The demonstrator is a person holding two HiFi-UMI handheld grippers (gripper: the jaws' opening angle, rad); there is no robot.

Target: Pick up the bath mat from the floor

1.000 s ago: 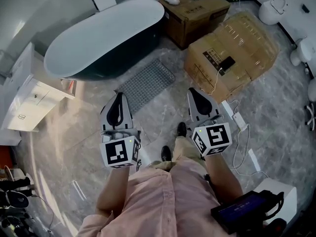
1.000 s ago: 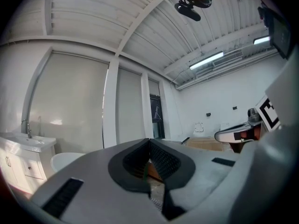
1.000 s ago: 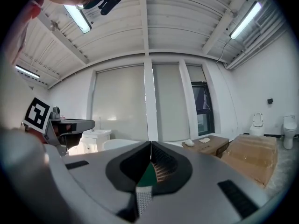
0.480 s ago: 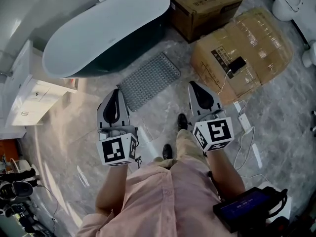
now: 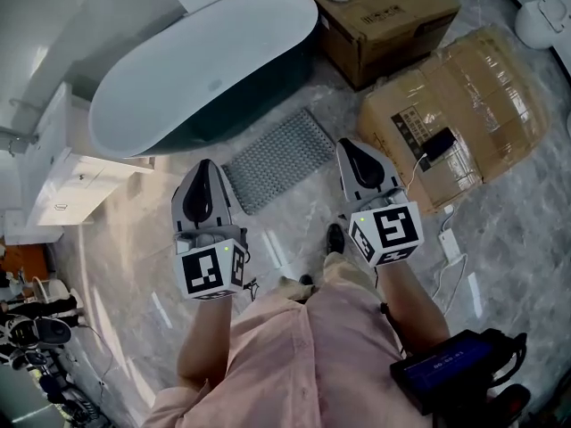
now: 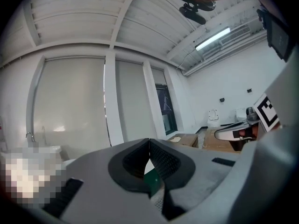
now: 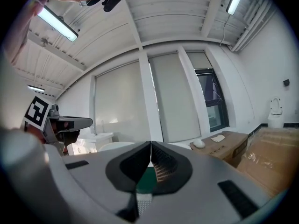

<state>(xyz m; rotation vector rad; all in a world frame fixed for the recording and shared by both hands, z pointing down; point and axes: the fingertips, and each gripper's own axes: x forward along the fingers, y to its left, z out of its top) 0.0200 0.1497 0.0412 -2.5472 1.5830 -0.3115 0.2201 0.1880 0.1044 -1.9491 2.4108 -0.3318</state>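
1. Head view, looking steeply down: the bath mat [image 5: 278, 159] lies flat on the marble floor [image 5: 134, 239], just beside the dark flank of the bathtub [image 5: 201, 69]; nothing touches it.
2. Its long axis runs slantwise, from lower left to upper right in that view, about parallel with the tub's side; the upper-right short end points toward the cardboard box [image 5: 393, 16].
3. The left claw [image 5: 204, 162] is held out in front of the person, clear of the floor; its tip shows near the mat's lower-left end; in the left gripper view its jaws are pressed together with nothing between them.
4. The right claw [image 5: 344, 142] is held likewise, beside the mat's upper-right end; the right gripper view shows its jaws meeting too, empty.
5. A wrapped carton [image 5: 473, 96] lies to the right of the mat; a phone [image 5: 439, 143] rests on it.
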